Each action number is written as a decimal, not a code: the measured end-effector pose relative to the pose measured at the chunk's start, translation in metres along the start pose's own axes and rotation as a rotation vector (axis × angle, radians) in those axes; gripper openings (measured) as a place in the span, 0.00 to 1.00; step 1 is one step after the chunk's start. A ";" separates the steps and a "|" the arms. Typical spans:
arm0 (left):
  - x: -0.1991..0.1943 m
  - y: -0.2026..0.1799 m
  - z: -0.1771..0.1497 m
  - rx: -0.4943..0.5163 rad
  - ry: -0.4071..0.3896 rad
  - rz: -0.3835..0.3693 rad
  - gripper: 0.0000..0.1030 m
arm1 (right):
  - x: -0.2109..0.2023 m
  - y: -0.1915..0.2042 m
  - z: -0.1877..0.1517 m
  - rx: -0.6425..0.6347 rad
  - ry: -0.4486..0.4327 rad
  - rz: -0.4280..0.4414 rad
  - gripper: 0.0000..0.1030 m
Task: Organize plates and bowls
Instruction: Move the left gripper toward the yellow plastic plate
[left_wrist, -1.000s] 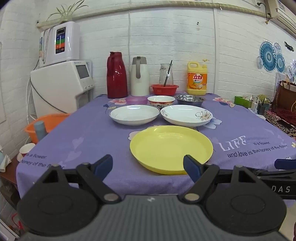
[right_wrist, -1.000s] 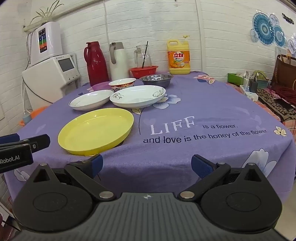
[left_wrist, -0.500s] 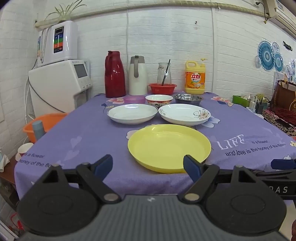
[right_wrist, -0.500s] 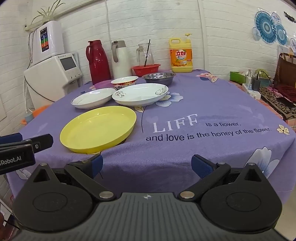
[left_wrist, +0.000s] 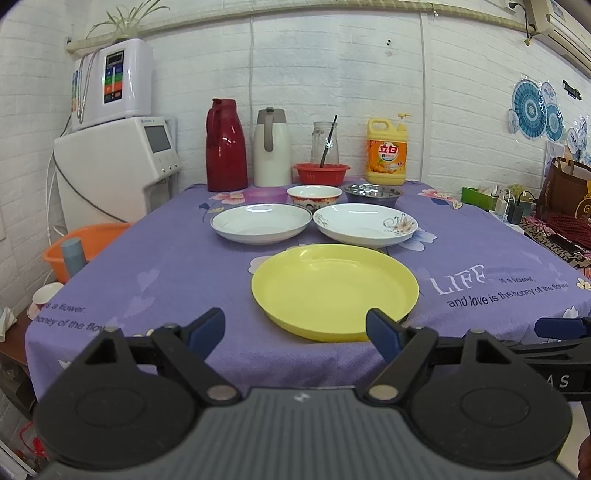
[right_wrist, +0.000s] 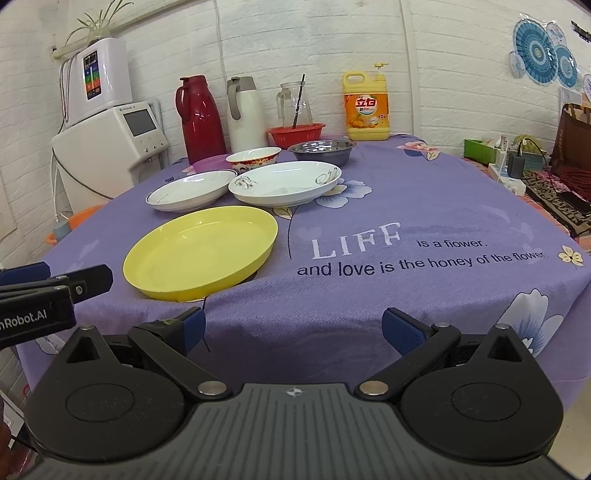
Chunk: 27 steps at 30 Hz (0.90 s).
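A yellow plate (left_wrist: 334, 291) lies flat nearest the table's front edge. Behind it sit two white plates side by side, a plain one (left_wrist: 261, 223) left and a flowered one (left_wrist: 365, 224) right. Farther back stand a red-patterned bowl (left_wrist: 314, 196) and a steel bowl (left_wrist: 373, 194).

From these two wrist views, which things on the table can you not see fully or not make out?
- Purple bowl: left wrist view shows only a strip; the white plate covers its front. In the right wrist view the patterned bowl hides part.
- Steel bowl: inside not visible, the viewing angle is too low.
- Glass jug: its base is behind the red basket.
- Detergent bottle: small label text unreadable.
- Yellow plate: near rim partly behind the left gripper.
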<state>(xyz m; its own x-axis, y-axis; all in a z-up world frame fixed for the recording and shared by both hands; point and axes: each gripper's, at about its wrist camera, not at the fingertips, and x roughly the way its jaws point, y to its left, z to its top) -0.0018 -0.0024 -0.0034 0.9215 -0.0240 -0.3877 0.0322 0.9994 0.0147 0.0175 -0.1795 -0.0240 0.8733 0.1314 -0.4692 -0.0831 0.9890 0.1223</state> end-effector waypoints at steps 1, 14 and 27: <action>0.001 0.000 0.000 0.000 0.001 -0.001 0.77 | 0.000 0.001 0.000 0.000 0.002 0.001 1.00; 0.004 0.000 -0.002 -0.005 0.012 -0.005 0.77 | 0.002 -0.002 0.001 -0.007 0.012 0.014 1.00; 0.006 0.000 -0.003 -0.003 0.023 -0.023 0.77 | 0.004 -0.001 -0.001 -0.015 0.023 0.020 1.00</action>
<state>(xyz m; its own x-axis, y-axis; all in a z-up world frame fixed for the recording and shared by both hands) 0.0028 -0.0024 -0.0082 0.9113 -0.0468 -0.4092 0.0525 0.9986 0.0026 0.0210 -0.1803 -0.0266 0.8603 0.1525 -0.4864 -0.1077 0.9871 0.1188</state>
